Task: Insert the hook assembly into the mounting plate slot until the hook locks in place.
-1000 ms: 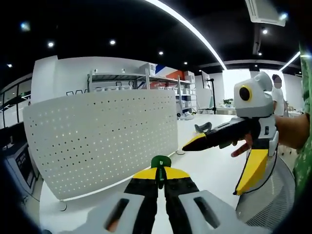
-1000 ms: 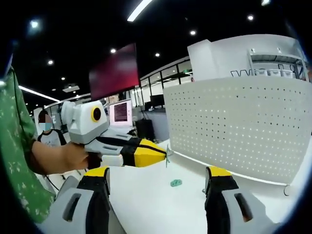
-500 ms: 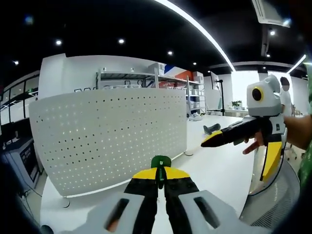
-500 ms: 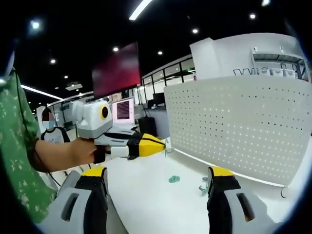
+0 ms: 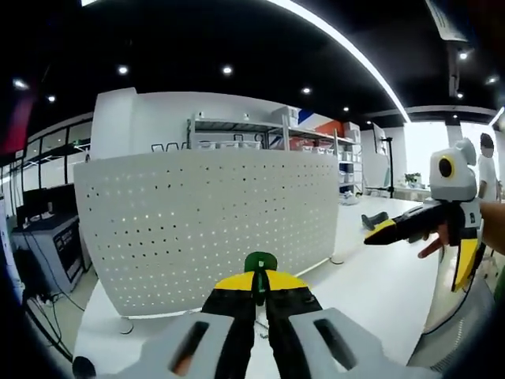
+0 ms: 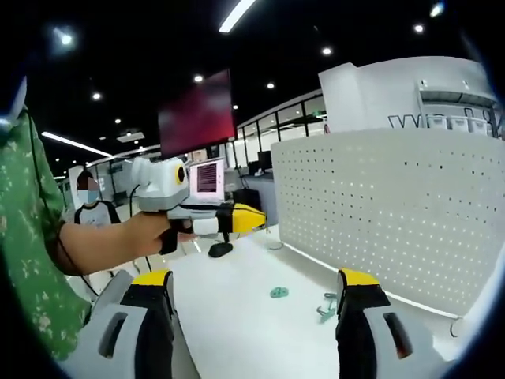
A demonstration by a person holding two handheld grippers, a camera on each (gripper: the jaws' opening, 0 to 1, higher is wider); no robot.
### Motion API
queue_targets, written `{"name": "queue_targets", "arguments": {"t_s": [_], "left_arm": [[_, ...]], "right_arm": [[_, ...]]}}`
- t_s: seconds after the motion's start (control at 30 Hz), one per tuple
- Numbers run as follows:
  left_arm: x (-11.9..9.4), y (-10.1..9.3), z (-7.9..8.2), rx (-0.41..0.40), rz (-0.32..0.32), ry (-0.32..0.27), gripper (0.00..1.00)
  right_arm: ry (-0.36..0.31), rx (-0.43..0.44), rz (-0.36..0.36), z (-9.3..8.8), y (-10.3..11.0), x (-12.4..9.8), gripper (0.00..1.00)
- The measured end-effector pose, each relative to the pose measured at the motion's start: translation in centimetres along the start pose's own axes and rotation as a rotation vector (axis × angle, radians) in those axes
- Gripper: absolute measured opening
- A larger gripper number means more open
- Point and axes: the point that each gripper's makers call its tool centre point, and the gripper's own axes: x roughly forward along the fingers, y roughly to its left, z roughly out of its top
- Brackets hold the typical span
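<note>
My left gripper [image 5: 259, 278] rises from the bottom of the left gripper view, shut on a small green hook piece [image 5: 259, 262] that pokes out above its yellow tips. Beyond it a white perforated mounting plate [image 5: 205, 221] stands upright on the white table [image 5: 371, 284]. My right gripper [image 5: 414, 260] hangs at the right, held by a hand, its jaws spread wide. In the right gripper view my right gripper [image 6: 256, 284] is open with nothing between its fingers. There the left gripper [image 6: 256, 219] is held up at the left, apart from the plate [image 6: 394, 213].
Two small green parts [image 6: 279, 293] [image 6: 327, 308] lie on the table [image 6: 237, 332] near the plate's foot. A black object [image 6: 220, 249] and a lit screen [image 6: 207, 178] sit further back. Shelving [image 5: 260, 134] stands behind the plate. A person [image 6: 93, 217] is in the background.
Both cameras have shifted. The two grippers have drawn further apart, and the left one now sits higher in the right gripper view. A second green part and the black object have come into sight.
</note>
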Motion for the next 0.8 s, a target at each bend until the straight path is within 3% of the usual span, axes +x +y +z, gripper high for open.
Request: {"name": "queue_targets", "arguments": {"t_s": [0.3,0.6,0.8], "left_arm": [[1.5,3.5,2.6,-0.043,0.122,-0.052,0.03],[3.8,6.0,5.8,-0.037,0.190,-0.122,0.03],[4.8,7.7,7.0,-0.051,0.243,-0.150,0.03]], "right_arm": [[-0.007,0.014,0.015,-0.3,-0.2,0.4,0.87],[-0.010,0.021,0.000,-0.4,-0.9,0.2,0.86],[-0.005,0.025,-0.012,-0.6,-1.3,0.2,0.86]]}}
